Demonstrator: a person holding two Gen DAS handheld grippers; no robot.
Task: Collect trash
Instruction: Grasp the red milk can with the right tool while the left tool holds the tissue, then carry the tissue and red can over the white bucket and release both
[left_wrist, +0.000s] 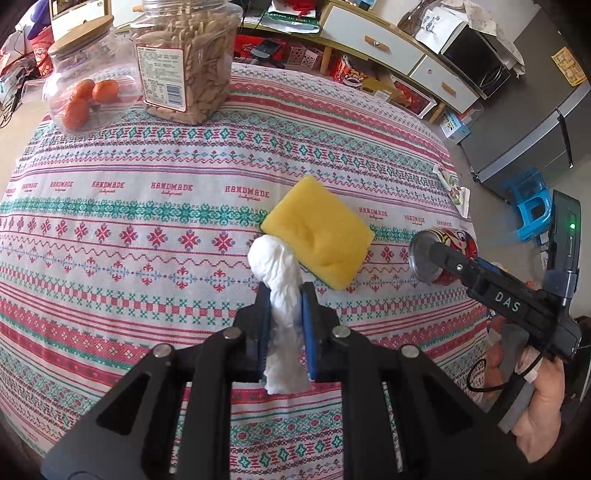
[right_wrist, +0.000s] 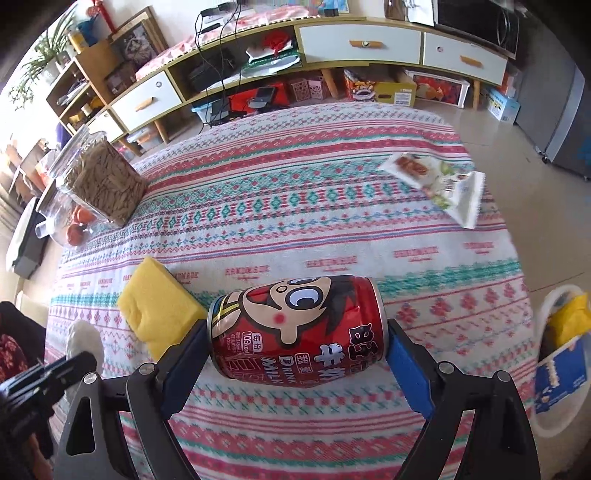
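Note:
A crumpled white tissue (left_wrist: 275, 266) is pinched between the blue pads of my left gripper (left_wrist: 284, 288), which is shut on it just above the patterned tablecloth (left_wrist: 147, 229). A yellow sponge (left_wrist: 321, 236) lies right behind the tissue. In the right wrist view a red milk drink can (right_wrist: 288, 302) lies sideways in my right gripper (right_wrist: 297, 325), whose wide-set pads press on its two ends. The left wrist view shows that can (left_wrist: 452, 240) at the table's right side. A snack wrapper (right_wrist: 439, 181) lies near the far right edge of the table.
Two clear jars stand at the far left: one of seeds (left_wrist: 184, 62), one of oranges (left_wrist: 85, 85). A white bin (right_wrist: 546, 306) holding yellow and blue items stands on the floor to the right of the table. A person's hand (left_wrist: 543, 406) grips the right tool.

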